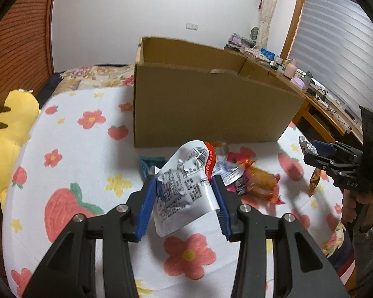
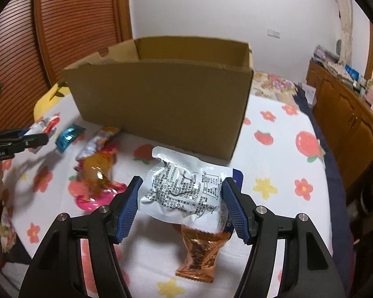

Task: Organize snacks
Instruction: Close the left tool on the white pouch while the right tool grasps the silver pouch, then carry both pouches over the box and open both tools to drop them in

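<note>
My left gripper [image 1: 184,181] is shut on a silver snack packet with a red stripe [image 1: 184,188], held above the bed. My right gripper [image 2: 180,186] is shut on a silver-and-blue snack packet [image 2: 184,188]; it also shows at the right of the left wrist view [image 1: 308,149]. An open cardboard box [image 1: 206,104] stands on the bed beyond both; it also shows in the right wrist view [image 2: 161,104]. Loose snacks lie in front of it: an orange bun packet [image 1: 261,181], a teal packet [image 1: 149,164], a copper-foil packet [image 2: 199,255], and an orange-pink packet [image 2: 97,171].
The bed has a white quilt with strawberries and flowers [image 1: 87,149]. A yellow plush toy [image 1: 7,144] lies at the left edge. A wooden cabinet with clutter [image 2: 348,114] runs along the right. A slatted wooden door [image 2: 62,24] stands behind the box.
</note>
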`<state>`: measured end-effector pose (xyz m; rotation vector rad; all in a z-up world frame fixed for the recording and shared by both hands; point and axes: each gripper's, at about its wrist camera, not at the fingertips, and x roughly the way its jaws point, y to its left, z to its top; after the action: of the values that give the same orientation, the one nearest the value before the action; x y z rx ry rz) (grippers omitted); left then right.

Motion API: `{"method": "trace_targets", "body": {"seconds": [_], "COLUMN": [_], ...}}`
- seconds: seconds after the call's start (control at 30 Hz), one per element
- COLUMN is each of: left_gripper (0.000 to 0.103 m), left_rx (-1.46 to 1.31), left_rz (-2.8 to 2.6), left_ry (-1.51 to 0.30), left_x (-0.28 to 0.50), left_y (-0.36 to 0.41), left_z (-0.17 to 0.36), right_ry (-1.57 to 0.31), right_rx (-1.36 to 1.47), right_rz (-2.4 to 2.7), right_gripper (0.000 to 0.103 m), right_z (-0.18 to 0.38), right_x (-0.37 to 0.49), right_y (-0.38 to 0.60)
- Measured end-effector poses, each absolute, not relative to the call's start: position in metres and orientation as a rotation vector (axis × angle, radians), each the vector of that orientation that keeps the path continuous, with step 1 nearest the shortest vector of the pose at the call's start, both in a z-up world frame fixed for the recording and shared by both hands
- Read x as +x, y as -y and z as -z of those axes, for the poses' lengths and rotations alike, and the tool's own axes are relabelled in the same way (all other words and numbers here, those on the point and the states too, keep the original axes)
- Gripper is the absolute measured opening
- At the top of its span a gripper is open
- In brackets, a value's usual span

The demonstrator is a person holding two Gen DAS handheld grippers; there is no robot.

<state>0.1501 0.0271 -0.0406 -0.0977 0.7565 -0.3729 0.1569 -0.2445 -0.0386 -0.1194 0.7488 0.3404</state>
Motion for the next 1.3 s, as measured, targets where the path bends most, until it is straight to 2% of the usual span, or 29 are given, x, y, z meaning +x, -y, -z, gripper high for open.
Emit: {"method": "trace_targets", "body": {"seconds": [0.3,0.63,1.3], "left_gripper": [0.044,0.044,0.045], "left_rx": [-0.070,-0.030,-0.003], "left_rz": [0.384,0.370,0.332], "left_ry": [-0.666,-0.600,-0.637], "left_x": [0.155,0.196,0.256], "left_y": [-0.022,-0.011,0.004], "left_z": [-0.004,-0.046,-0.044], "right_ry": [-0.633,-0.556,-0.544], "right_rx": [-0.186,-0.239,-0.253], "right_rz": [-0.372,-0.367,-0.337], "right_gripper": [0.067,0.067,0.067], "right_z": [-0.009,-0.042,-0.052], "right_x": [0.143,0.172,0.222], "right_y": [0.226,0.207,0.195]}}
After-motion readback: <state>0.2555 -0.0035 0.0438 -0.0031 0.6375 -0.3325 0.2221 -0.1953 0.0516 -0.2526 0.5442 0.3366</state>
